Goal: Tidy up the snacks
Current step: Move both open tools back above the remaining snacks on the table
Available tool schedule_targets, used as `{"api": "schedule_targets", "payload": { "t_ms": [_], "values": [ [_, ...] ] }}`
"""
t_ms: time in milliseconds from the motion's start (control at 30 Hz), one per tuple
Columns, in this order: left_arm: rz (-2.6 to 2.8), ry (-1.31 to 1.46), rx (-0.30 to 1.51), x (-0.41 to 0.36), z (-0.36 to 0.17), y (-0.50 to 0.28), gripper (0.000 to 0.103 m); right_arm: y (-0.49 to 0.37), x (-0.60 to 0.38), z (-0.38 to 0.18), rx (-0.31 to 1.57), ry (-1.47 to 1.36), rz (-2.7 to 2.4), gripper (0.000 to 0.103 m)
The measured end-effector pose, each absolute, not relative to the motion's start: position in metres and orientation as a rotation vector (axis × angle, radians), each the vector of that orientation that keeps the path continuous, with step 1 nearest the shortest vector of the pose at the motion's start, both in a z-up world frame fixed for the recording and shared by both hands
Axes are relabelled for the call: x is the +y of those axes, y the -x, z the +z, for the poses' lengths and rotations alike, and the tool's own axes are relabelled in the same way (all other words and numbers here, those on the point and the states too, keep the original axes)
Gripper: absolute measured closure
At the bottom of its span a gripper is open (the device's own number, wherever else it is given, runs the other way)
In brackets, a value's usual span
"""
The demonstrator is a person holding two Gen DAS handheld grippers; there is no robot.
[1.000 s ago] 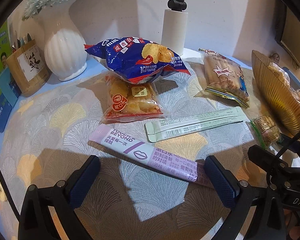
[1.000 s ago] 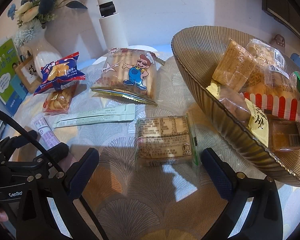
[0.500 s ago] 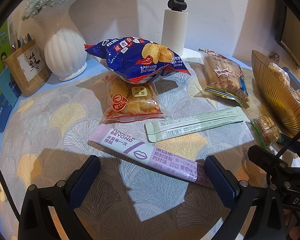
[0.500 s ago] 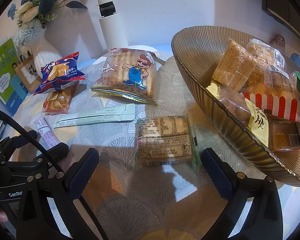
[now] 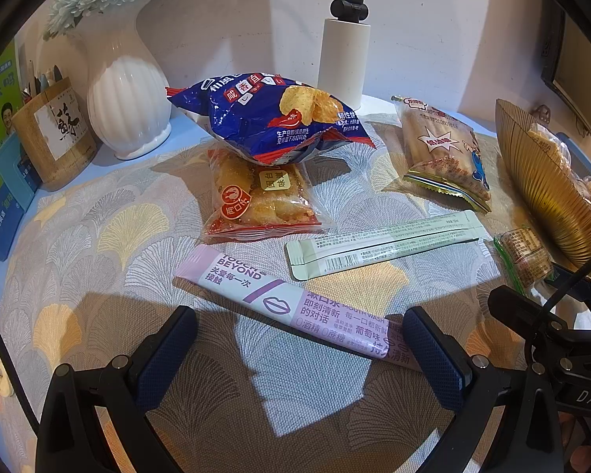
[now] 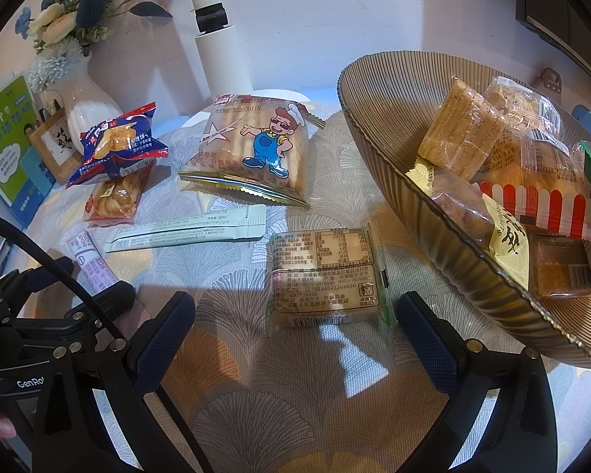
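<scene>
Ginkgo-print cloth covers the counter. Right gripper (image 6: 295, 339) hangs with jaws wide open and empty before a flat cake packet (image 6: 327, 276) beside the ribbed bowl (image 6: 390, 157); light, crushable, likely best pinched across its sides. Left gripper (image 5: 299, 351), also open, straddles a slick purple mouthwash sachet (image 5: 295, 309).

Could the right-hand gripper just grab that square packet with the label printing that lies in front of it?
Probably yes. The right gripper is open, and the square packet lies flat on the tablecloth just ahead, with nothing between it and the fingers. The bowl sits close on the right, so sideways room is tight.
</scene>
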State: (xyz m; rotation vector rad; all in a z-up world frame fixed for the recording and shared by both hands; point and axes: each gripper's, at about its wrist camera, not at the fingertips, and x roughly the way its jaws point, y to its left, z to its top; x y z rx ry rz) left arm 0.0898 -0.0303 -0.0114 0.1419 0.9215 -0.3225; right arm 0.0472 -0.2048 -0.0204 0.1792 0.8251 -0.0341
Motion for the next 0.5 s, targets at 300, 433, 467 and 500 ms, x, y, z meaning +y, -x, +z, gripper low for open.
{"api": "schedule_targets", "payload": {
  "t_ms": [300, 433, 467, 500],
  "values": [
    [-0.324, -0.140, 0.922, -0.0299, -0.0109, -0.0896, 0.000, -0.0492, -0.2047, -0.0213, 0.819, -0.196, -0.038, 0.000],
    [-0.324, -0.140, 0.923, -0.0286, -0.0087, -0.0901, 0.000, -0.0483, -0.2053, -0.0207, 0.817, -0.199, -0.038, 0.000],
    [-0.323, -0.141, 0.922, -0.0284, -0.0086, -0.0900, 0.000, -0.0481, -0.2050, -0.0208, 0.817, -0.199, -0.038, 0.000],
    [-0.321, -0.146, 0.922, -0.0282, -0.0083, -0.0895, 0.000, -0.0480, -0.2048, -0.0211, 0.817, -0.200, -0.037, 0.000]
  ]
}}
